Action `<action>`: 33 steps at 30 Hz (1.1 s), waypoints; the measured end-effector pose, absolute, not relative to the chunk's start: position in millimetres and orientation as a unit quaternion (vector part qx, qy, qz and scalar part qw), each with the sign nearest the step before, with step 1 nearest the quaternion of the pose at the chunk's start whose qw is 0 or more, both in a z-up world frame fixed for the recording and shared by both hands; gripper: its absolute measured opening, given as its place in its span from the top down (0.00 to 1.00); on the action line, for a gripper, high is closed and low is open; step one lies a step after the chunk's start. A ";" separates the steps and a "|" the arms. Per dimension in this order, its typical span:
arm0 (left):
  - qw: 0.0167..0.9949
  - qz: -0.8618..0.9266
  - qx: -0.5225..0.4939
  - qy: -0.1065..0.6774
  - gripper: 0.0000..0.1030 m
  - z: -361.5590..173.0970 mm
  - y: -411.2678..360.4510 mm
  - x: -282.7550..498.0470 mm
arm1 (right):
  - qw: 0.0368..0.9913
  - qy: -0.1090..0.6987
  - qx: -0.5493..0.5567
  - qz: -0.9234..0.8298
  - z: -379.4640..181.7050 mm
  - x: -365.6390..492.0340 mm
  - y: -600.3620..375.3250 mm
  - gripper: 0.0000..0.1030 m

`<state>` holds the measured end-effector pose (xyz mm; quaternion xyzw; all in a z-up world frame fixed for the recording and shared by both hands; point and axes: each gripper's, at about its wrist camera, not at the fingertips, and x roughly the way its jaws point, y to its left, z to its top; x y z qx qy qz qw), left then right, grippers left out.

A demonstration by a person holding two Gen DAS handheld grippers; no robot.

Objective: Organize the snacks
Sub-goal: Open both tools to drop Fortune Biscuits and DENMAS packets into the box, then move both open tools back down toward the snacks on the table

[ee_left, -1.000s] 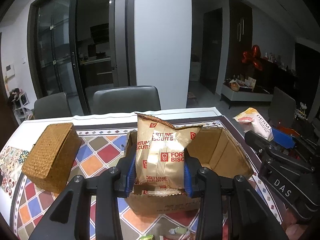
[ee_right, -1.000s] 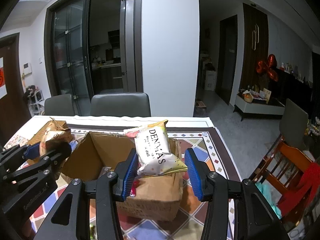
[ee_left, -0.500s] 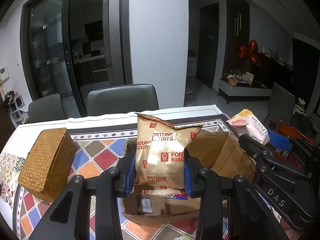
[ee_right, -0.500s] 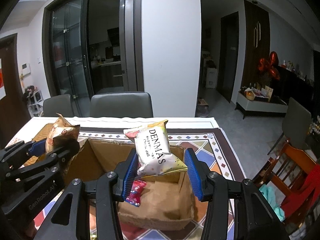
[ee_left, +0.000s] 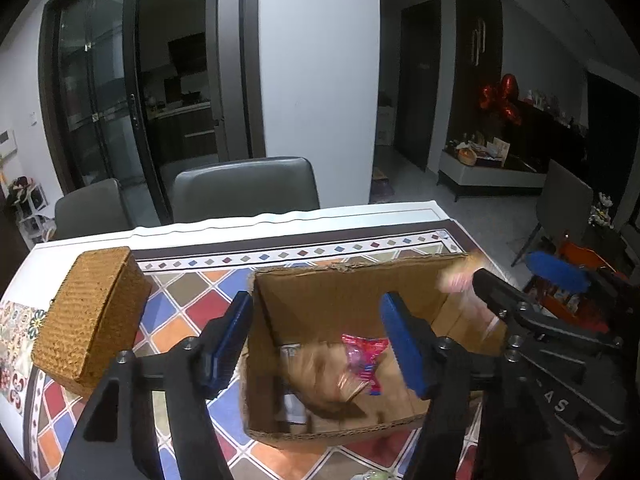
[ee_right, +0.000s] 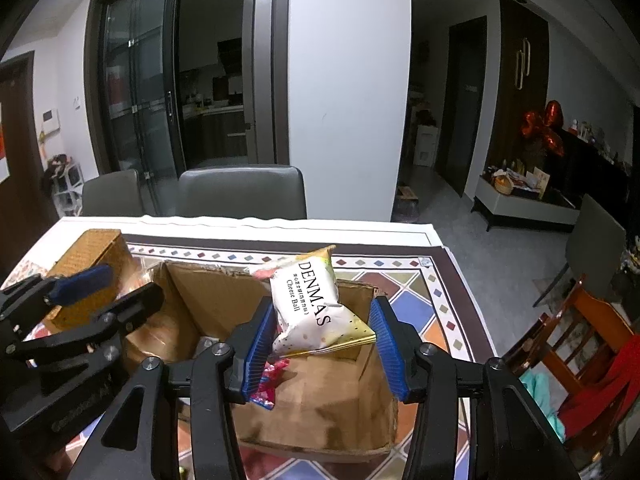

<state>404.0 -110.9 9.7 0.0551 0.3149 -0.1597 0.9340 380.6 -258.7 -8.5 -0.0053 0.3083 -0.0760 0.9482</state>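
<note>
An open cardboard box point(ee_left: 352, 280) point(ee_right: 320, 412) stands on the tiled tablecloth. My left gripper point(ee_left: 320, 340) is open above the box. The tan biscuit packet point(ee_left: 320, 376) shows as a blur inside the box, beside a red-pink wrapper point(ee_left: 362, 354). My right gripper point(ee_right: 320, 344) is over the box with its jaws spread apart. The white DENMAS cheese ball packet point(ee_right: 312, 304) rests against the left pad only, with a gap to the right pad. It is a blur in the left wrist view point(ee_left: 460, 276).
A woven wicker box point(ee_left: 88, 316) point(ee_right: 92, 252) stands left of the cardboard box. Grey chairs point(ee_left: 244, 188) line the table's far edge. A wooden chair with red cloth point(ee_right: 580, 352) is off the table's right side.
My left gripper opened and the biscuit packet dropped into the box. My right gripper's jaws widened, loosening the DENMAS packet, which has tilted.
</note>
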 end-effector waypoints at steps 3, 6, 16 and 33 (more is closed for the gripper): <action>0.936 -0.152 0.055 0.313 0.24 11.4 -108.3 403.0 | 0.949 0.301 -0.007 -0.089 -6.7 379.3 -261.0 0.29; 0.938 -0.144 0.059 0.310 0.20 13.2 -106.8 401.9 | 0.949 0.299 -0.005 -0.097 -4.8 377.9 -263.3 0.24; 0.944 -0.125 0.064 0.300 0.15 23.5 -102.0 389.3 | 0.952 0.287 -0.013 -0.102 5.9 365.0 -260.2 0.23; 0.949 -0.106 0.068 0.289 0.04 41.8 -93.9 348.6 | 0.952 0.284 0.000 -0.116 18.5 326.9 -266.5 0.21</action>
